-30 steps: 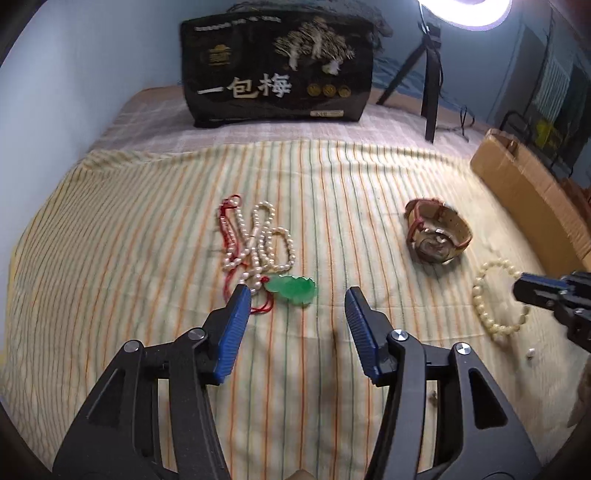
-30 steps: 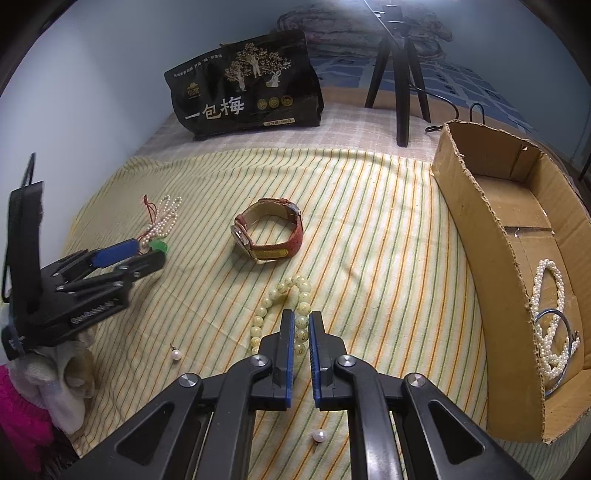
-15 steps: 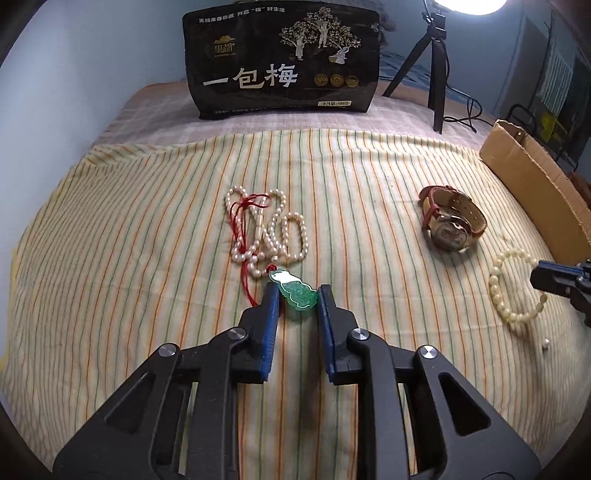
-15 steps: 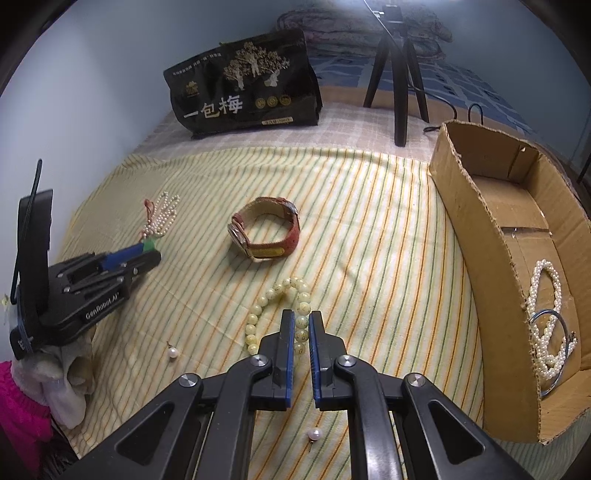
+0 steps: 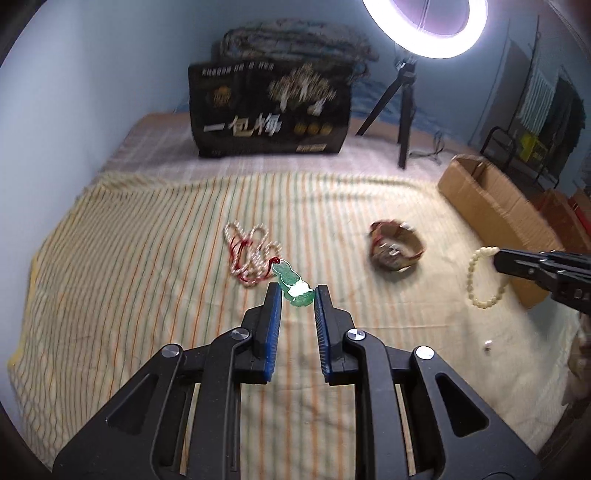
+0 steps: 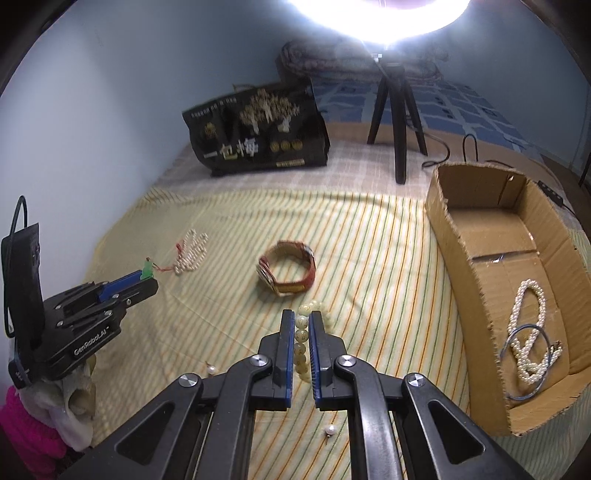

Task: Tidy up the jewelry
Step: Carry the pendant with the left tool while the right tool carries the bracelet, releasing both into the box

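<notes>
1. Striped cloth [image 5: 129, 280] spreads under both grippers; everything else sits on it or past its far edge.
2. Black bag [image 5: 269, 114] stands upright far ahead of the left gripper, beyond the cloth's far edge.
3. Cardboard box [image 6: 461, 266] lies right of the right gripper, open top, long side wall facing the gripper.
4. Ring light [image 5: 424, 26] on a tripod [image 5: 402, 110], far ahead and right of the left gripper, between bag and box.
5. Left gripper [image 5: 295, 291] is clamped on the green pendant [image 5: 293, 284]; pendant is tilted, its lower end between the blue pads [image 5: 273, 325], upper end sticking out ahead. In the right wrist view the pendant looks raised off the cloth.
6. Right gripper [image 6: 302, 318] is clenched on the bead bracelet [image 6: 301, 334]; beads run in a line between the pads. In the left wrist view the bracelet hangs as a loop from the right gripper's tip.
7. Watch [image 6: 288, 269] sits just ahead of the right gripper, slightly left, on its side, apart from the bracelet.
8. Pearl necklace [image 5: 251, 251] with red cord [image 5: 236, 254] lies bunched ahead-left of the left gripper; the cord leads to the pendant's top.
9. Pearl strand [image 6: 526, 325] and blue wire loop [image 6: 524, 354] lie in the box's near end, right of the right gripper.
10. Two loose pearls: one [image 6: 210, 368] near-left of the right gripper, one [image 6: 330, 429] beside its body.
</notes>
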`<state>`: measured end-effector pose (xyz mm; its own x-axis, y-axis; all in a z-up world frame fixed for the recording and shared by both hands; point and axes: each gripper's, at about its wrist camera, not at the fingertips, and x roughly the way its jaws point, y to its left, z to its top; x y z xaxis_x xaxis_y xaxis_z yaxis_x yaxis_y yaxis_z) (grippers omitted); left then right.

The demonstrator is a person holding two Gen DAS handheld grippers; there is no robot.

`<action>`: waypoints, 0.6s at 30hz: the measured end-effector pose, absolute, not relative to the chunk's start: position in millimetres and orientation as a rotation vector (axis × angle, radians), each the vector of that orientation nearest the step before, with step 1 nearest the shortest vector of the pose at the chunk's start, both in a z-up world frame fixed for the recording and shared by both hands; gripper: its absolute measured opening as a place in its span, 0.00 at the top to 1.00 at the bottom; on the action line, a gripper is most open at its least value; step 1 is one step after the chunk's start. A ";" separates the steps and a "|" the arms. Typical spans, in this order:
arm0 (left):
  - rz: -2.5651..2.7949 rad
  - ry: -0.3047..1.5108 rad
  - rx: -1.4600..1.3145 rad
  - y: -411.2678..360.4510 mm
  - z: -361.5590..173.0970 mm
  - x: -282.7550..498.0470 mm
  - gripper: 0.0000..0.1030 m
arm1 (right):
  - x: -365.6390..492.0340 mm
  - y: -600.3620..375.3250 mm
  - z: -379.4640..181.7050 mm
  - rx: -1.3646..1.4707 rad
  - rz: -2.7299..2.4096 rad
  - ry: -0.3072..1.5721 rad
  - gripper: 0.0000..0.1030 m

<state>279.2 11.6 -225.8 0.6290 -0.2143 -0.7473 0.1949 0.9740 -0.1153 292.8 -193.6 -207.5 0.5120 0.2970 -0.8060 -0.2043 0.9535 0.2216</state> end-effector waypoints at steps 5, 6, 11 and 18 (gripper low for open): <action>-0.280 0.808 -0.046 2.8 -198.5 271.8 0.84 | 287.4 -200.3 -178.7 0.126 0.311 0.929 0.95; -0.291 0.797 -0.050 -0.1 -193.0 270.0 0.84 | 286.1 -202.4 -174.0 0.133 0.312 0.917 0.95; -0.347 0.765 -0.054 -18.6 -174.5 262.1 0.84 | 283.4 -217.8 -150.9 0.175 0.302 0.863 0.95; -0.425 0.741 -0.049 -53.5 -159.1 254.8 0.84 | 286.6 -251.0 -136.3 0.240 0.267 0.820 0.95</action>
